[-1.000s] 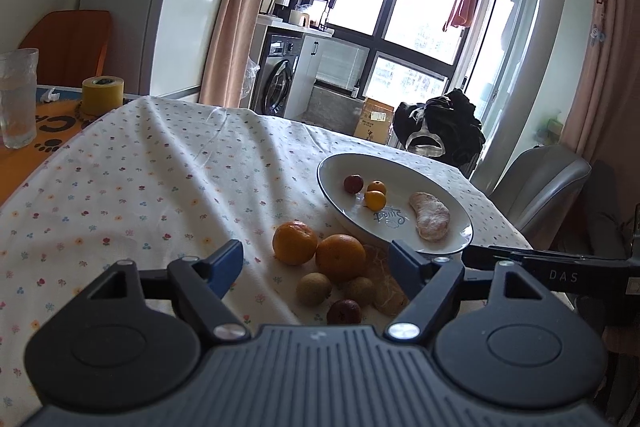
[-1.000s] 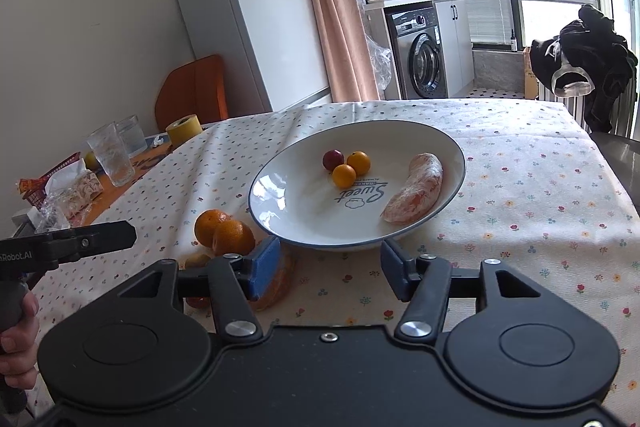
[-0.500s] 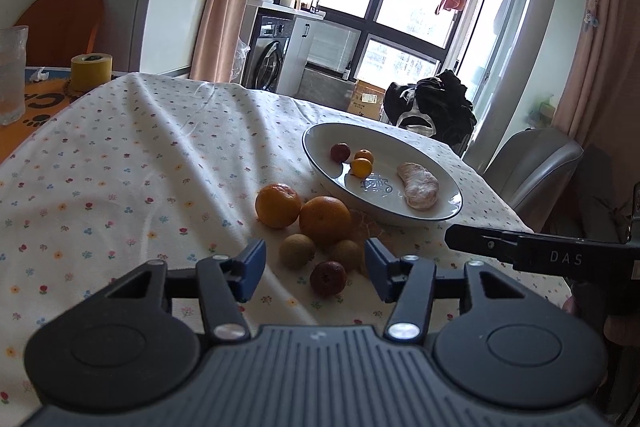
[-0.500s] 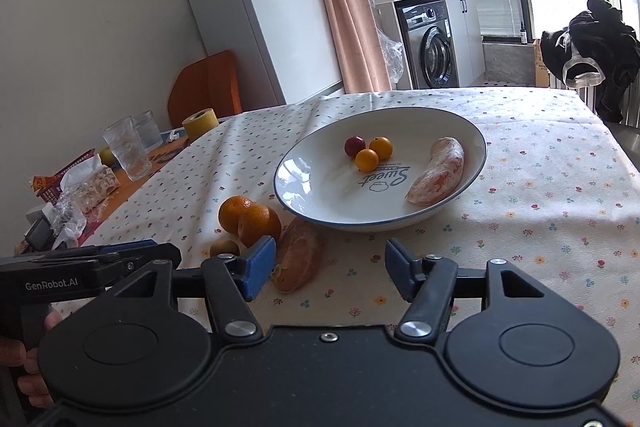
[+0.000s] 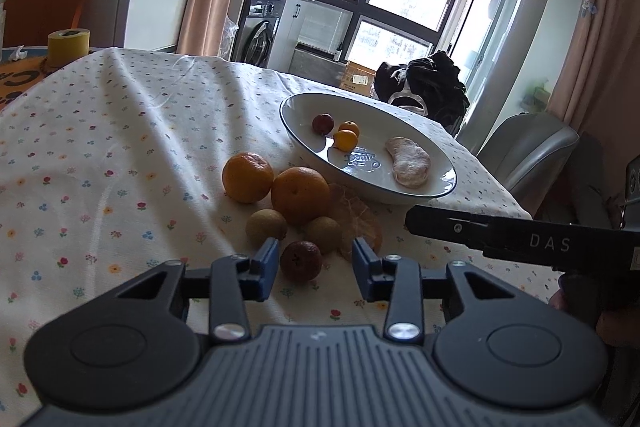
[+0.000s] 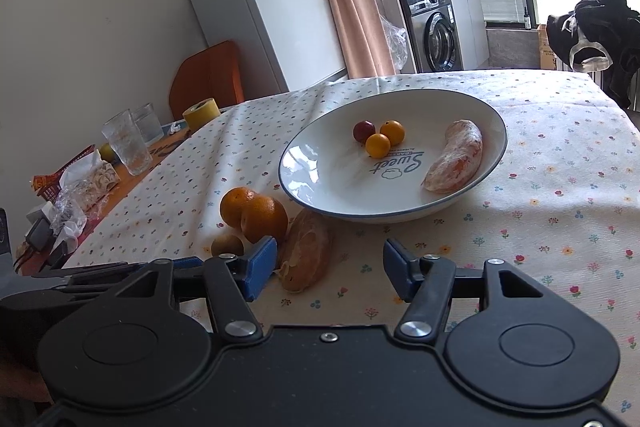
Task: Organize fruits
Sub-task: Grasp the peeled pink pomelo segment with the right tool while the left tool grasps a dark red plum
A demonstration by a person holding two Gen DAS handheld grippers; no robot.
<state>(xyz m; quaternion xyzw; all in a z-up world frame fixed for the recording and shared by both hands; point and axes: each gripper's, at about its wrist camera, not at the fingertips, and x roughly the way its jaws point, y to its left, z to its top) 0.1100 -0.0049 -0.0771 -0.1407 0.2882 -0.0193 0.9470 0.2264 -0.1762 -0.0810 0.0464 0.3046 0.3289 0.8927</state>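
A white plate (image 5: 304,141) (image 6: 312,183) on the flowered tablecloth holds a dark red fruit (image 5: 323,123), two small orange fruits (image 5: 345,140) and a peeled citrus piece (image 5: 408,161) (image 6: 454,163). Beside it lie two oranges (image 5: 300,193) (image 6: 264,217), two small brown fruits (image 5: 266,227), a dark red fruit (image 5: 301,261) and a second peeled piece (image 5: 356,223) (image 6: 306,251). My left gripper (image 5: 314,269) is open, its fingers either side of the near red fruit. My right gripper (image 6: 330,263) is open, close to the loose peeled piece.
Drinking glasses (image 6: 128,141), a yellow tape roll (image 5: 68,44) (image 6: 201,113) and wrapped packets (image 6: 76,191) stand at the table's left end. A grey chair (image 5: 528,151) and dark clothes (image 5: 424,83) sit beyond the far edge. The right gripper's body (image 5: 520,241) crosses the left view.
My left gripper has moved forward and narrowed, so the near red fruit now sits between its fingers. My right gripper has come closer to the loose peeled piece.
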